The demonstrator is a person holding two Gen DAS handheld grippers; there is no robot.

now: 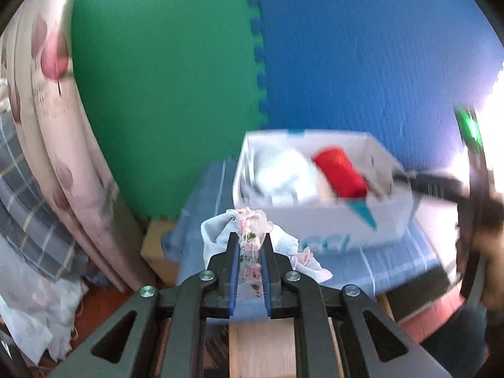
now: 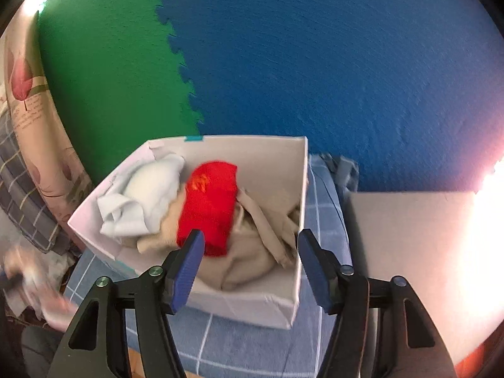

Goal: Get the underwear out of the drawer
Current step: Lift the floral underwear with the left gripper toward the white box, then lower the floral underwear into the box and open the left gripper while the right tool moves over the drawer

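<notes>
My left gripper [image 1: 249,245] is shut on white underwear with a pink floral lace band [image 1: 252,223] and holds it up in the air, left of and nearer than the white box that serves as the drawer [image 1: 327,223]. In the right wrist view the box [image 2: 220,299] holds a red garment [image 2: 208,201], a white garment [image 2: 148,195] and beige cloth [image 2: 252,252]. My right gripper [image 2: 249,249] is open and empty, just above the box's near edge. The right gripper shows blurred at the right in the left wrist view [image 1: 441,186].
The box stands on a blue checked cloth [image 2: 239,346]. Green [image 1: 163,78] and blue [image 1: 362,63] foam mats form the wall behind. A flowered curtain [image 1: 56,126] hangs at the left. A white surface [image 2: 409,252] lies right of the box.
</notes>
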